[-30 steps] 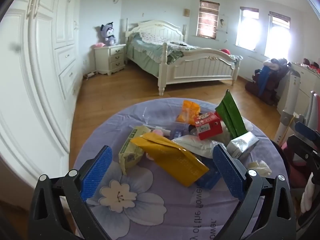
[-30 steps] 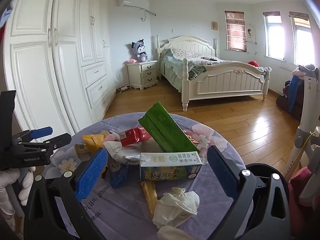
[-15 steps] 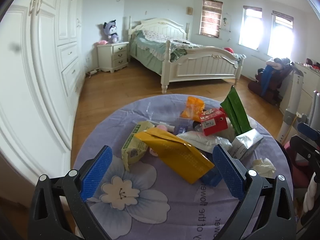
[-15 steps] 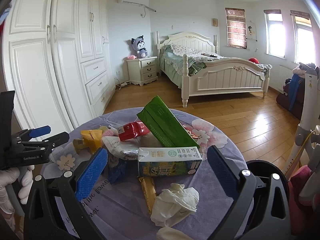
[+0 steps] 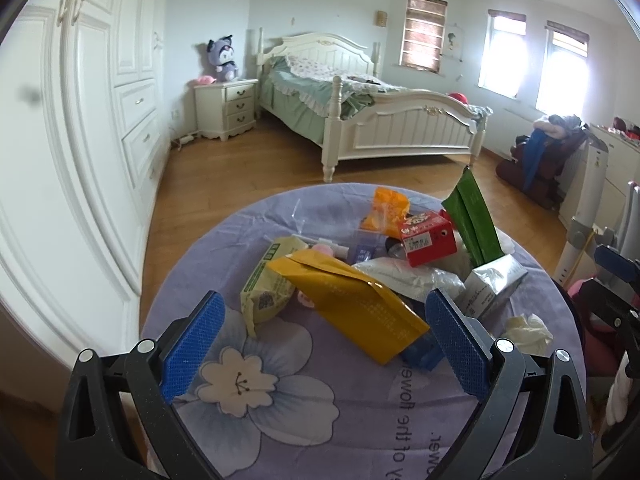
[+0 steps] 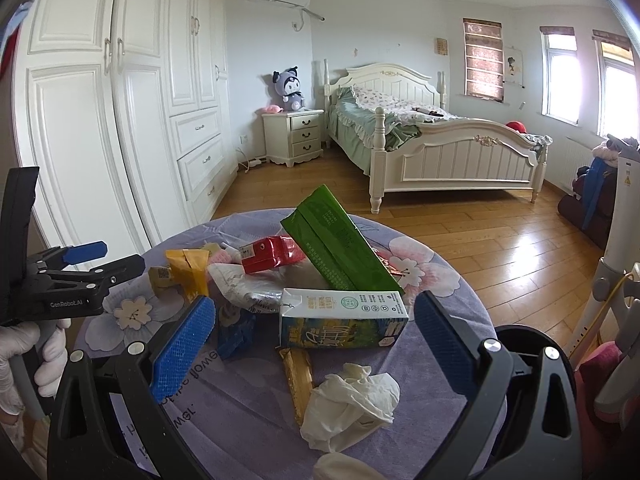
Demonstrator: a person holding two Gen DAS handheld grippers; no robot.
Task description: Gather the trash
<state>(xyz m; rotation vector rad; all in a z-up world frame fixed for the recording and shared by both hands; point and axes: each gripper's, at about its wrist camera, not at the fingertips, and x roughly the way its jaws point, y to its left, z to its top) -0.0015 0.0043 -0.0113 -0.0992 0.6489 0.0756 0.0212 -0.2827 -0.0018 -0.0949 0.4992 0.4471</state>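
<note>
Left gripper: hovering over the near side of the table, jaws spread wide, holding nothing.
Right gripper: jaws also spread and empty, framing the milk carton.
Trash location: lying heaped mid-table; yellow pouch is resting on top, red drink box and green pack are leaning behind, crumpled tissue is lying nearest the right gripper.
Risk 1: the green pack is leaning on the pile; pulling the carton could be tipping it over, maybe off the table.
Risk 2: the pouch is overlapping neighbours; a wide grab could be dragging several pieces.
Risk 3: thin tissue could be slipping between the pads.
Writing: "GenRobot.AI" on the left gripper body; tablecloth print partly legible, inverted, "flower"; carton text too small.
</note>
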